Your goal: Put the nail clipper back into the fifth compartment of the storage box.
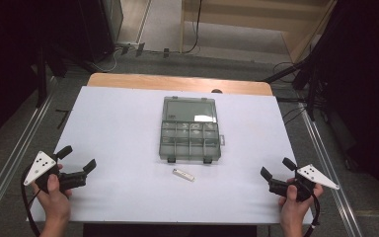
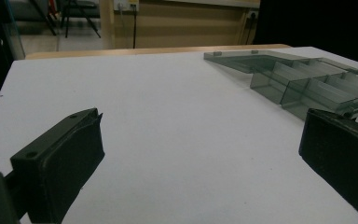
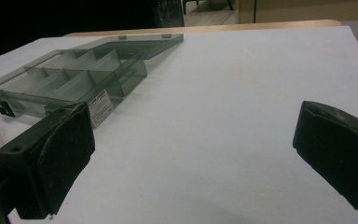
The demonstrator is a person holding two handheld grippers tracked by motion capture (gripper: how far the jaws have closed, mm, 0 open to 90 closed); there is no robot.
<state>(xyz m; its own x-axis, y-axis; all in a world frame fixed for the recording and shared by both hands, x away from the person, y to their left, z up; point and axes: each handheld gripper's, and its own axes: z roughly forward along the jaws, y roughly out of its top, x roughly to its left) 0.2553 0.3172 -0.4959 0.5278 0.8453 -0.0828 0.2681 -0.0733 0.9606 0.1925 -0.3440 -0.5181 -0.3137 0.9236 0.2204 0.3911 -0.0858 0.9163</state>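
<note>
Bare white table (image 1: 118,133) lies open on both sides; only the open compartment box (image 1: 190,136) and the small white stick (image 1: 183,175) just before it block the middle.

Left gripper (image 1: 77,159) and right gripper (image 1: 279,168): black, blocky jaws, dotted white three-cornered plates, black cables trailing toward 6 o'clock.

A lab-style recording space: a white-topped table (image 1: 128,128) stands ringed by black curtains (image 1: 10,59). Metal rails (image 1: 10,163) flank the table, and cables (image 1: 108,61) trail across the grey floor beyond it.
</note>
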